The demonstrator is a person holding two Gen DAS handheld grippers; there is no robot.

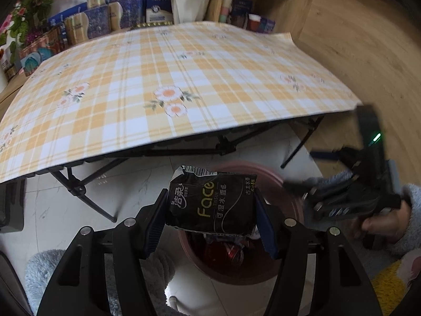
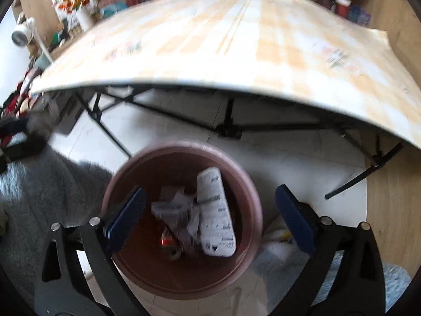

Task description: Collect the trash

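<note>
My left gripper (image 1: 210,216) is shut on a black tissue packet (image 1: 213,202) with "Face" lettering and holds it above the dark red round bin (image 1: 292,210) on the floor. My right gripper (image 2: 209,216) is open and empty, its blue pads spread above the same bin (image 2: 252,200). Inside the bin lie a white flat wrapper (image 2: 214,216), crumpled grey paper (image 2: 176,210) and a red can (image 2: 165,241). The right gripper also shows blurred in the left wrist view (image 1: 350,197), held by a hand to the right of the bin.
A folding table with a yellow plaid flowered cloth (image 1: 168,73) stands just beyond the bin, its black legs (image 1: 86,197) reaching the white tile floor. Boxes and flower pots (image 1: 189,2) line the wall behind. A grey fluffy rug (image 2: 39,197) lies left of the bin.
</note>
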